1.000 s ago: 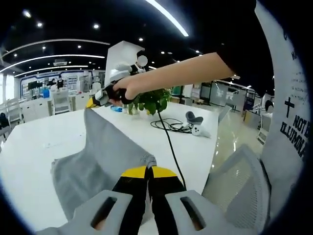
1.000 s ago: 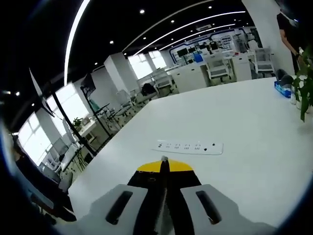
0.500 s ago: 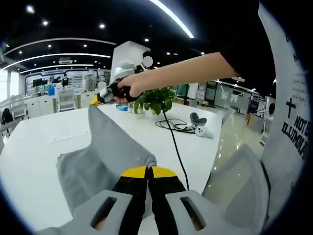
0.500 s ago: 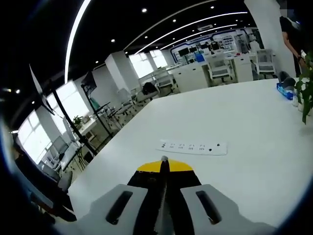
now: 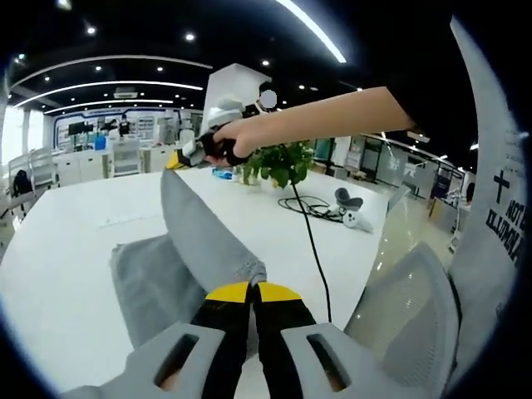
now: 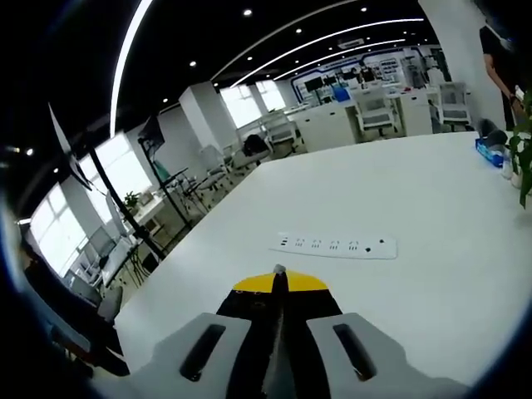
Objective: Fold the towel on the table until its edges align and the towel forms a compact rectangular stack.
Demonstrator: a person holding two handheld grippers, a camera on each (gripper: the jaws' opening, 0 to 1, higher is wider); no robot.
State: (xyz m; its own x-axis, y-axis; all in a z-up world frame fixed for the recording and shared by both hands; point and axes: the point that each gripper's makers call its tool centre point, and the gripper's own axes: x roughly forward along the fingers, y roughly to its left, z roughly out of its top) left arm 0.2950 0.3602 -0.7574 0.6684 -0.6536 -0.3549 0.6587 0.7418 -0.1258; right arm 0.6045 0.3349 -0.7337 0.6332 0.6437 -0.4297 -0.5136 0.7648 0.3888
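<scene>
A grey towel (image 5: 199, 237) is stretched taut between both grippers, and its lower part (image 5: 150, 278) lies on the white table (image 5: 66, 249). My left gripper (image 5: 252, 291) is shut on the near corner, at the bottom of the left gripper view. The right gripper (image 5: 179, 158), held by a person's hand (image 5: 224, 141), pinches the far corner above the table. In the right gripper view the right gripper (image 6: 280, 283) has its yellow tips closed, with a thin grey sliver of towel (image 6: 280, 270) between them.
A white power strip (image 6: 332, 245) lies on the table ahead of the right gripper. A potted plant (image 5: 278, 162), a black cable (image 5: 314, 241) and a white controller (image 5: 353, 218) sit at the table's far right. A grey chair (image 5: 416, 307) stands beside the edge. A blue box (image 6: 490, 148) rests far off.
Both views have drifted a little with the hands. The raised towel edge now stands steeper and further right over the lying part. Both grippers have kept their hold.
</scene>
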